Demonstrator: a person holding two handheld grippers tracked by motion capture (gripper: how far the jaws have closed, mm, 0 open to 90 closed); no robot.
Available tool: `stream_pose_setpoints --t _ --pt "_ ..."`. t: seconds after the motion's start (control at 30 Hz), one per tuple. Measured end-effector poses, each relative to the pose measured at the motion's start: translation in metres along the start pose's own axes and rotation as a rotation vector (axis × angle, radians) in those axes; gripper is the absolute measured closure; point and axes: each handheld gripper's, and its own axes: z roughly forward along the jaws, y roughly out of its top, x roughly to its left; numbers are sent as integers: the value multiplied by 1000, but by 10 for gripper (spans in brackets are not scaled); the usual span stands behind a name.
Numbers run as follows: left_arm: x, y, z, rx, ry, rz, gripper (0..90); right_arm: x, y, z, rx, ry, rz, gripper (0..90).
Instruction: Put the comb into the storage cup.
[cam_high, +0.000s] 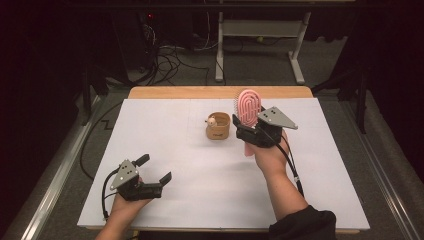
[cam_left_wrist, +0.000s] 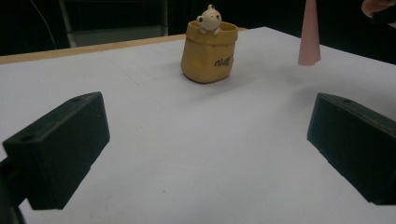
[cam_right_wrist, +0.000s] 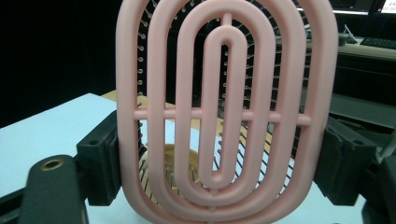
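1. Resting nearest the camera at the bench's (cam_high: 165, 210) left front, the left tongs (cam_high: 156, 169) are gaping open and holding nothing.
2. Sitting mid-bench, the tan pouch-shaped cup (cam_high: 218, 126) is carrying a small bear figure (cam_high: 212, 121) at its rim; what is lying inside I cannot tell.
3. Hovering just right of the cup, the right tongs (cam_high: 248, 129) are clamping the pink hairbrush (cam_high: 248, 106) upright, its handle (cam_left_wrist: 308, 35) pointing down.
4. Picking up is looking done; placing the brush, probably into the cup, is remaining.

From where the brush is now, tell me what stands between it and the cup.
Nothing visible. The right gripper holds the pink brush upright just right of the brown cup, with bare white table between them. The left gripper sits open, well away.
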Motion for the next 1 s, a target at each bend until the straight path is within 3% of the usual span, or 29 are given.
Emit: stream_pose_setpoints --t 1.0 --pt "0 0 2 1 -16 4 0 3 17 14 -69 -11 -2 197"
